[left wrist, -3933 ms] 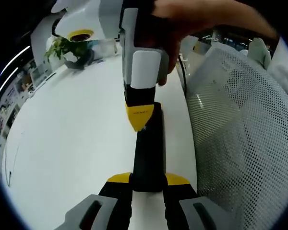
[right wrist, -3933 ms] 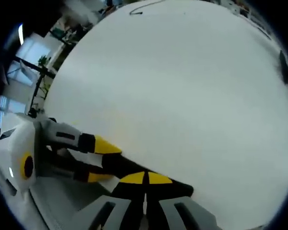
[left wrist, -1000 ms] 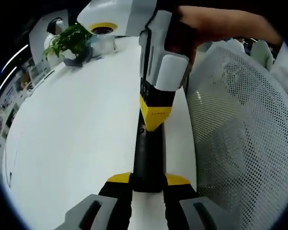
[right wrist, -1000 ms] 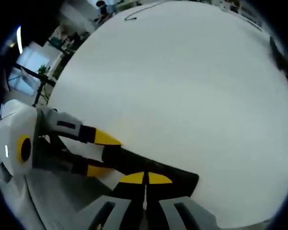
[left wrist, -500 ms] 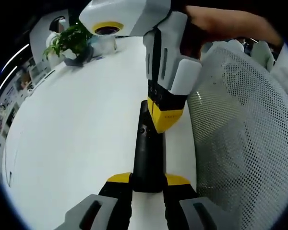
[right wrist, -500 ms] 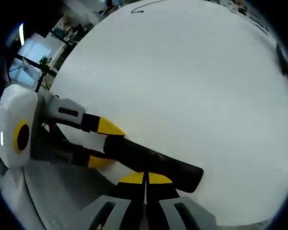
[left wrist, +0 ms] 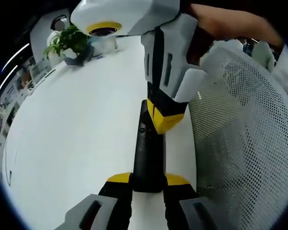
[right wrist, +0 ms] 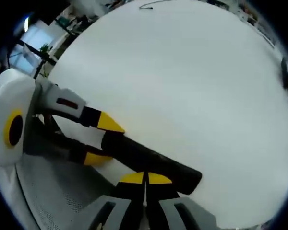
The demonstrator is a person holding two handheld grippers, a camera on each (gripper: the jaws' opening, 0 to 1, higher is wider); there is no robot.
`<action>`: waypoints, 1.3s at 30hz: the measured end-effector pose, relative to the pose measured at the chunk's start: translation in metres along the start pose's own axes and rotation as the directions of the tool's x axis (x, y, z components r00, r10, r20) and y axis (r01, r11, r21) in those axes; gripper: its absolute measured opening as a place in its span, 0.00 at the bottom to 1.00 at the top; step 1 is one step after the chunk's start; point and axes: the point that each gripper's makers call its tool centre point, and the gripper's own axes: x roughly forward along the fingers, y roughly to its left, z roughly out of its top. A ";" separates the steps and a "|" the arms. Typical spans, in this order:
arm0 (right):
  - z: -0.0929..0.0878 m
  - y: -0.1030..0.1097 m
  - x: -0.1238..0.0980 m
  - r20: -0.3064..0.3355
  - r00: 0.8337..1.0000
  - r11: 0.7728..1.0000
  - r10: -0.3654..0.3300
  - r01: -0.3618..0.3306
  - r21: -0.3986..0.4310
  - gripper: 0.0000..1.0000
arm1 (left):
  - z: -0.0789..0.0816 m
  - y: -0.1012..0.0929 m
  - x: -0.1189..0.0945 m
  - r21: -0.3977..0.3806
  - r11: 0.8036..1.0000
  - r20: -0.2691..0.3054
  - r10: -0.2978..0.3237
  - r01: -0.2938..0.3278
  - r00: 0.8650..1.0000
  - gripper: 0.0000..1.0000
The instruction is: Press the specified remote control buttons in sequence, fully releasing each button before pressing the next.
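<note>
Broad white table (left wrist: 77,120); white mesh chair (left wrist: 240,143) beside it; potted plant (left wrist: 67,40) beyond

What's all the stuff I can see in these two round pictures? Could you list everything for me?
Remote control: one, black, long, lying on the table, its near end between the left hand-held gripper's jaws.
Table: one, white, broad, under everything.
Potted plant: one, green, at the table's far end in the left gripper view.
Mesh chair: one, white, beside the table's edge.
Cable: one, thin and dark, at the table's far edge in the right gripper view.
Left hand-held gripper: one, grey with yellow tips, clamped on the remote.
Right hand-held gripper: one, same colours, jaws together, tips over the remote's far part.
Person's hand: one, holding the right hand-held gripper.
</note>
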 end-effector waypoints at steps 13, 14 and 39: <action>0.000 -0.002 -0.001 0.015 1.000 1.000 -0.001 0.001 0.025 0.00 | 0.000 0.000 0.000 0.001 1.000 0.008 -0.003 0.003 1.000 0.24; 0.001 -0.002 -0.002 0.019 1.000 1.000 -0.002 0.001 0.019 0.00 | 0.000 0.000 0.000 0.000 1.000 0.009 -0.002 0.002 1.000 0.24; 0.022 0.003 -0.006 0.082 0.995 0.995 0.048 -0.055 0.088 0.00 | 0.000 0.000 0.000 -0.027 1.000 0.036 -0.010 0.011 0.999 0.24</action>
